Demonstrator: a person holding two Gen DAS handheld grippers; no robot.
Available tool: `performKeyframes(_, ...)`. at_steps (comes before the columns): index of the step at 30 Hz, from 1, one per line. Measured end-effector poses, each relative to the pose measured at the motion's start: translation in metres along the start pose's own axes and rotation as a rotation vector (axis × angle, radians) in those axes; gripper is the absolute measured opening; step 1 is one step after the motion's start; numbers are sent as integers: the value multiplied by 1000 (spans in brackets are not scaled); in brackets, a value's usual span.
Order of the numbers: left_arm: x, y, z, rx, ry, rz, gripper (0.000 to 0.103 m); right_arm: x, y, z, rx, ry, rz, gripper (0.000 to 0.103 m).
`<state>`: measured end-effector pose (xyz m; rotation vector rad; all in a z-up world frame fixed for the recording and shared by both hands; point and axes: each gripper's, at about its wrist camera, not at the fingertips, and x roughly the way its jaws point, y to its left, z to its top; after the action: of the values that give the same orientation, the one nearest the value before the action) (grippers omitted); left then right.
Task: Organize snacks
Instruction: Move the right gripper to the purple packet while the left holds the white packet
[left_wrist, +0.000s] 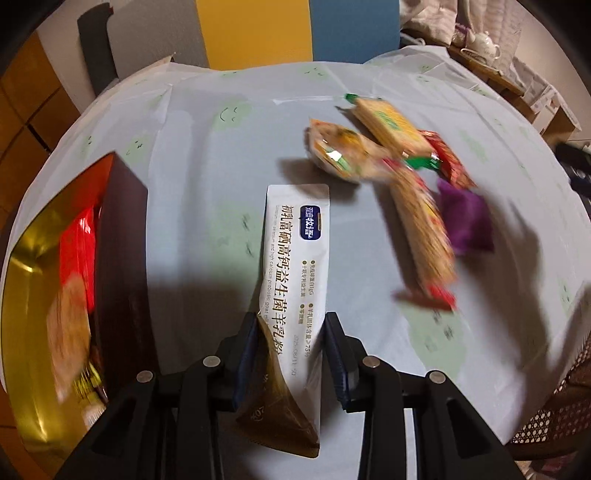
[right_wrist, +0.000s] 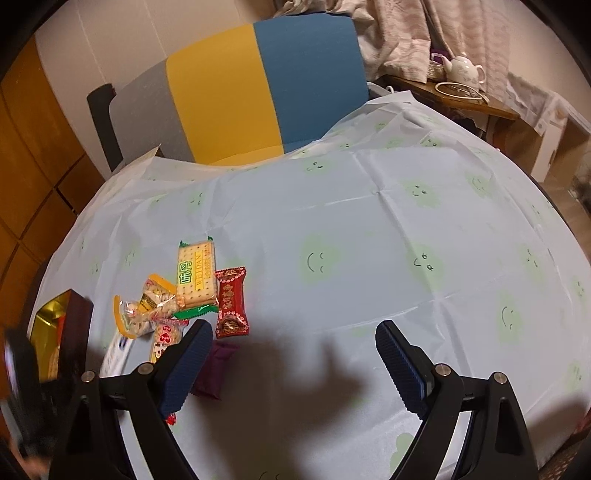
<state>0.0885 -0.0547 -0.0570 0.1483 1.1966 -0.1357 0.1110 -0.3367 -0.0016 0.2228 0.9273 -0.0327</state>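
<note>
Left of my fingers, the gold-lined box (left_wrist: 33, 295). My left gripper (left_wrist: 291, 354) clamps a white sachet (left_wrist: 291, 266) by its lower end; light, limp, slick film, I judge. Right gripper (right_wrist: 295, 354): fingers apart, empty, loose snacks (right_wrist: 195, 273) left of them.

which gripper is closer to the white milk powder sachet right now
Left. The left gripper has its jaws shut on the white sachet. The right gripper hangs open over bare tablecloth, with the sachet off to its left.
</note>
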Motion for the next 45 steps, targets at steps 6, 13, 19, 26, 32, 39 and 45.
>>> performKeyframes(6, -14, -2, -29, 9, -67, -14, 36, 2, -5, 1, 29, 10, 12, 90)
performKeyframes(13, -1, -10, -20, -2, -106, -47, 36, 8, -1, -3, 3, 47, 1, 89)
performKeyframes(19, -2, -9, -25, 7, -151, -45, 36, 17, 7, -8, -42, 87, -5, 88)
performKeyframes(26, -3, -10, -30, 9, -183, -45, 36, 29, 22, -15, -127, 139, -5, 80)
performKeyframes(32, -3, -10, -32, 10, -199, -46, 36, 37, 38, -23, -204, 179, 1, 70)
performKeyframes(39, -5, -9, -33, 8, -208, -54, 36, 42, 47, -29, -244, 193, -10, 69)
performKeyframes(45, -4, -9, -34, 8, -217, -55, 36, 47, 47, -33, -245, 220, -19, 64)
